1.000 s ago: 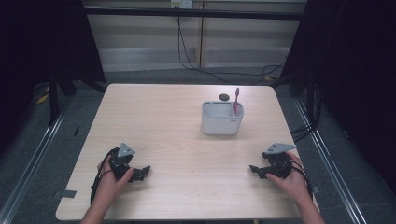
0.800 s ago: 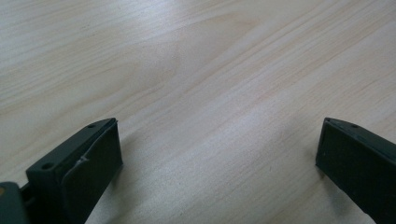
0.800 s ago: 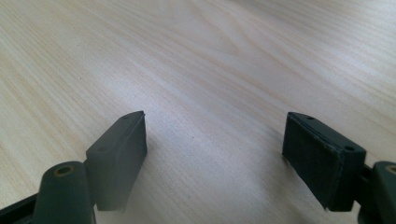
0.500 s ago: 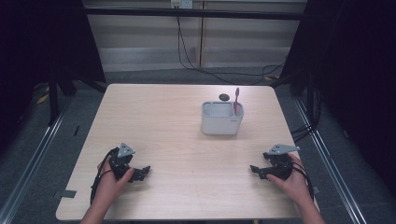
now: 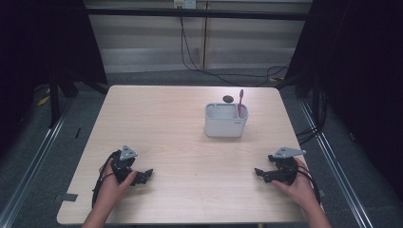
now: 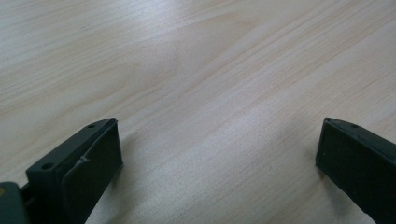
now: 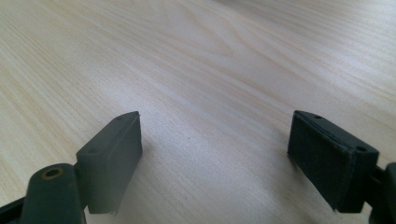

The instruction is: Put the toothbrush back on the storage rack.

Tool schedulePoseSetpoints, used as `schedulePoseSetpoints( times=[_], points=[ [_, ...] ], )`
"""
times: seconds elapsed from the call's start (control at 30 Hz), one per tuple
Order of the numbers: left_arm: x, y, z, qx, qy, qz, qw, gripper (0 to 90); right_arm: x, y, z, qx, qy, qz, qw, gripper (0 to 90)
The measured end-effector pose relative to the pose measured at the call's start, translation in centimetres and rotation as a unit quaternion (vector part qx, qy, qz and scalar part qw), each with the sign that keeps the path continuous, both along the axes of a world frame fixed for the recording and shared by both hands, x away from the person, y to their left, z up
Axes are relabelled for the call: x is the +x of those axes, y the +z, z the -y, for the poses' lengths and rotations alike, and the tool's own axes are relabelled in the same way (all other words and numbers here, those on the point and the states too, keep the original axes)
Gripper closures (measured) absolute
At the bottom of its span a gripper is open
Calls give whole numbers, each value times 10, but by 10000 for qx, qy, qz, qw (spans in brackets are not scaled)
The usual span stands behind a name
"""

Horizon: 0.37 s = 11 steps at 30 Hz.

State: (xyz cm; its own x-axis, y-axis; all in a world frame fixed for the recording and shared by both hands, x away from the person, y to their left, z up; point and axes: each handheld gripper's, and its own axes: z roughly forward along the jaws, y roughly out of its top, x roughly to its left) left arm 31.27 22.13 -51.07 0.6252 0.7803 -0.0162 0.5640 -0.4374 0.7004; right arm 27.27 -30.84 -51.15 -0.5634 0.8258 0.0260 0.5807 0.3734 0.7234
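- While both hands rest near the counter's near edge, the left gripper [image 5: 142,175] and the right gripper [image 5: 260,173] lie low on the pale wood-grain counter [image 5: 157,118], each with its jaws spread wide and nothing between them.
- Seen in the left gripper view and the right gripper view, bare wood lies between the black jaws, so neither gripper holds anything.
- Nearest to the grippers is the white rectangular plastic holder [image 5: 226,120], which stands upright on the far right part of the counter, well apart from both; the right gripper is the closer one.
- A pink toothbrush [image 5: 240,101] stands upright in the holder's right compartment, its head above the rim.
- A small dark round object [image 5: 228,99] lies just behind the holder; what it is cannot be told.
- To reach well, I judge that the right gripper should lift clear of the wood, travel forward, and come at the toothbrush from above, closing on the stem above the rim.
- Nothing stands between the grippers and the holder; its walls could hinder a low approach.
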Motion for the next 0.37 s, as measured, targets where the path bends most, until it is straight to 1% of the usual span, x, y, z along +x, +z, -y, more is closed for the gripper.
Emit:
schedulePoseSetpoints(
  times=[0.37],
  points=[
    [0,0,0,10,-2,-3,10000,0,0,0,0,0,-3,2,10000,173]
  ],
)
